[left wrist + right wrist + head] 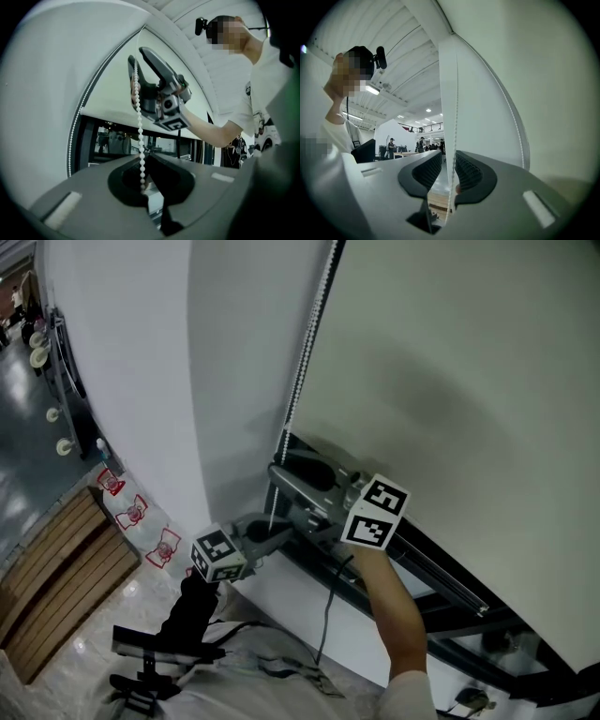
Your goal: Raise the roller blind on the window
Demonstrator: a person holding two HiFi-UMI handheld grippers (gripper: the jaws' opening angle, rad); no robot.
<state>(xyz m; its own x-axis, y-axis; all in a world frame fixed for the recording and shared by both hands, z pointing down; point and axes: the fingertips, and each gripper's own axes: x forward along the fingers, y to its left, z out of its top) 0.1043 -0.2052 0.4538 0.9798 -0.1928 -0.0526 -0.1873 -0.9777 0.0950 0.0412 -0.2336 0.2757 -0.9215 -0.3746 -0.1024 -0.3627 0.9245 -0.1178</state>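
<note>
The bead chain (139, 122) hangs beside the left edge of the roller blind (110, 91) and drops straight into the left claw (146, 157). Its jaws are pressed together on the chain — the beads end at the pinch, deep in the dark throat. Higher in the same view the right claw (137, 56) points upward, with that run of chain passing along its jaws.

In the right gripper view the right claw (447, 157) stands spread. The chain (454, 140) runs through the gap between the two ribbed pads and neither pad presses on it. It seems to hang nearer the right-hand pad, but the wide lens makes that hard to judge. A second run of beads (518, 122) curves down farther right.

In the head view the left claw (272, 532) is lower and to the left, with the right claw (279, 468) just above it. Both are at the foot of the chain (305, 352), near the blind's lower left corner. The blind (450, 381) covers most of the window (441, 582) — a dark band of frame and glass shows beneath its bottom edge. A bare forearm (398, 615) leads up to the right claw's marker cube (375, 512). Down to the left a slatted wooden platform (56, 568) lies on the floor. Red-and-white stickers (136, 512) run along the foot of the white wall (141, 381).
</note>
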